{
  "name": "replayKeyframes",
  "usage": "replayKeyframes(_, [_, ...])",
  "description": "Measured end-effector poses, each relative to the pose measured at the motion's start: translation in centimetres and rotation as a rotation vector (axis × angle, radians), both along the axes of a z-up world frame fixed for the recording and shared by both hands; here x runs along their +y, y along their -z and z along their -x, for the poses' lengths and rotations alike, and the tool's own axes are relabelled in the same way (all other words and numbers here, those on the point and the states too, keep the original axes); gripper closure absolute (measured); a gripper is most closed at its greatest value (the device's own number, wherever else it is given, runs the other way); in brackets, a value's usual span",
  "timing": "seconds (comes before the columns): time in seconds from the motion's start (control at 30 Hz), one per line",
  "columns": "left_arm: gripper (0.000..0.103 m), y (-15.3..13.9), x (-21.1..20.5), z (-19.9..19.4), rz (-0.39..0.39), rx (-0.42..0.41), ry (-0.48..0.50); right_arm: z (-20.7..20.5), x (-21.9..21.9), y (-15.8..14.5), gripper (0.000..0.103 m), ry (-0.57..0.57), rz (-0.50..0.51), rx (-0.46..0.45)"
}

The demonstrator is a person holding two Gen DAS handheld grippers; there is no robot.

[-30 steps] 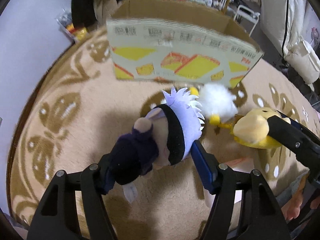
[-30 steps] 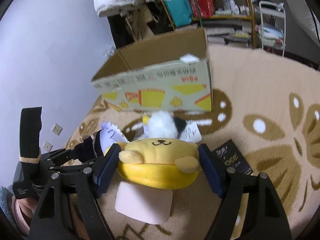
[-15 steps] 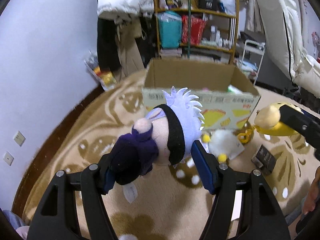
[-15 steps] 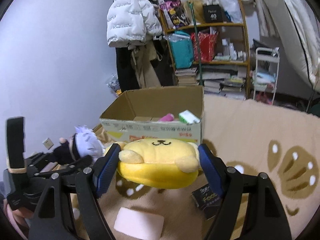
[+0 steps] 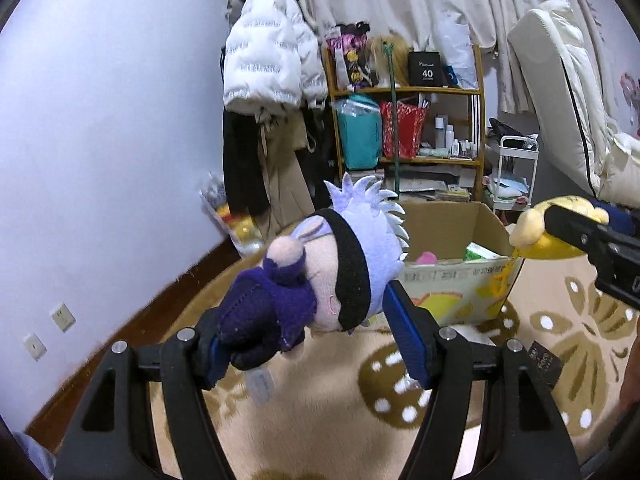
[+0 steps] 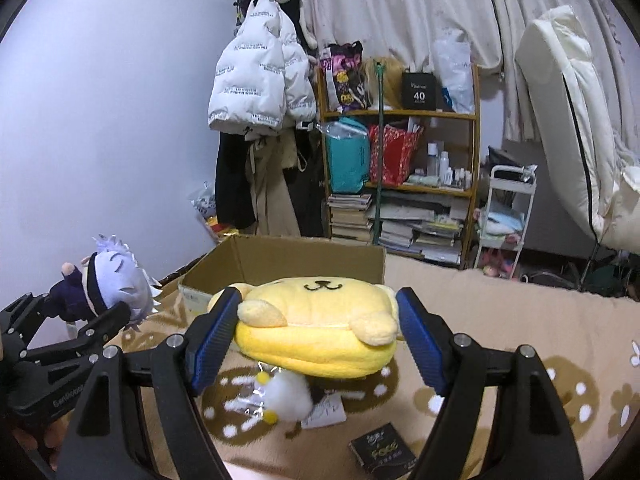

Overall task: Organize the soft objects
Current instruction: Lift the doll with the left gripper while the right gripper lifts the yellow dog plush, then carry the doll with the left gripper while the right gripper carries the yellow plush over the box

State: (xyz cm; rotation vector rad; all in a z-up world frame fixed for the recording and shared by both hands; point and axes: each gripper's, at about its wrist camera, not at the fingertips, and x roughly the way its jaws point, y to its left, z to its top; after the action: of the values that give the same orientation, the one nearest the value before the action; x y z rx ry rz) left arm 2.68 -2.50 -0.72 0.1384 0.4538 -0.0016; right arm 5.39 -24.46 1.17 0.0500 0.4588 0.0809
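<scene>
My left gripper (image 5: 316,336) is shut on a small doll (image 5: 320,276) with spiky lavender hair, a black blindfold and dark purple clothes, held in the air. It also shows in the right wrist view (image 6: 108,284). My right gripper (image 6: 312,336) is shut on a flat yellow dog plush (image 6: 320,328), held up near the open cardboard box (image 6: 280,260). The yellow plush shows at the right edge of the left wrist view (image 5: 536,232). The box (image 5: 452,280) holds a pink item and a green-white item.
A white fluffy toy with yellow feet (image 6: 286,400) and a paper tag lie on the beige patterned rug (image 6: 520,320). A small black box (image 6: 382,452) lies on the rug. A wooden shelf (image 6: 404,152), hanging coats (image 6: 256,88) and a white cart (image 6: 504,216) stand behind.
Both grippers have risen from the rug with their plush toys, and the view has tilted up from the rug to the room. The box now sits lower in view.
</scene>
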Motion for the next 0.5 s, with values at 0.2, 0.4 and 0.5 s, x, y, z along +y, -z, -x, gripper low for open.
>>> replayKeyframes(0.2, [0.035,-1.5,-0.4,0.2,-0.016,-0.062,0.012,-1.0,0.1,-0.8,0.021,0.025,0.043,-0.026])
replayKeyframes(0.4, [0.035,-3.3,-0.9,-0.7,-0.034,-0.119,0.019,-2.4,-0.6,-2.2,0.020,0.046,0.038,-0.065])
replayKeyframes(0.5, [0.035,-3.8,-1.0,-1.9,-0.026,-0.104,0.020,-3.0,-0.9,-3.1,0.020,0.067,0.039,-0.102])
